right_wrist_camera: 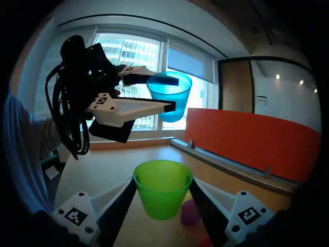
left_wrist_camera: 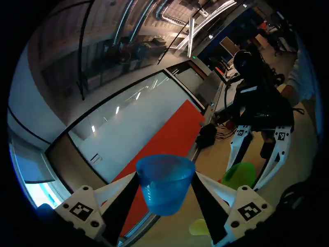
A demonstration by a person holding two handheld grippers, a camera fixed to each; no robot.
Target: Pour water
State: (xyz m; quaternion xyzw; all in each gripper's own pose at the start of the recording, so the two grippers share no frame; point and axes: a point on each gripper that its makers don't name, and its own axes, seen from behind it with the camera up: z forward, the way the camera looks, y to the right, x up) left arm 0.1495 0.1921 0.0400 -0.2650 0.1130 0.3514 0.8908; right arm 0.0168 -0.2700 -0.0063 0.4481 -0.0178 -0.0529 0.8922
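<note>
A translucent blue cup (left_wrist_camera: pixel 165 188) sits upright between the fingers of my left gripper (left_wrist_camera: pixel 164 193), which is shut on it. From the right gripper view that blue cup (right_wrist_camera: pixel 169 95) hangs high above the table, held by the left gripper (right_wrist_camera: pixel 170 94). My right gripper (right_wrist_camera: pixel 163 196) is shut on a green cup (right_wrist_camera: pixel 163 187), held upright and lower, just above the wooden table (right_wrist_camera: pixel 103 168). In the left gripper view the green cup (left_wrist_camera: pixel 239 174) shows lower right between the right gripper's white fingers (left_wrist_camera: pixel 238 144). I cannot see water in either cup.
An orange divider panel (right_wrist_camera: pixel 255 140) runs along the table's far edge. A purple block (right_wrist_camera: pixel 190 212) lies on the table beside the green cup, and a yellow object (left_wrist_camera: pixel 200 227) lies below the blue cup. A sleeve (right_wrist_camera: pixel 20 164) and cables (right_wrist_camera: pixel 70 115) are at left.
</note>
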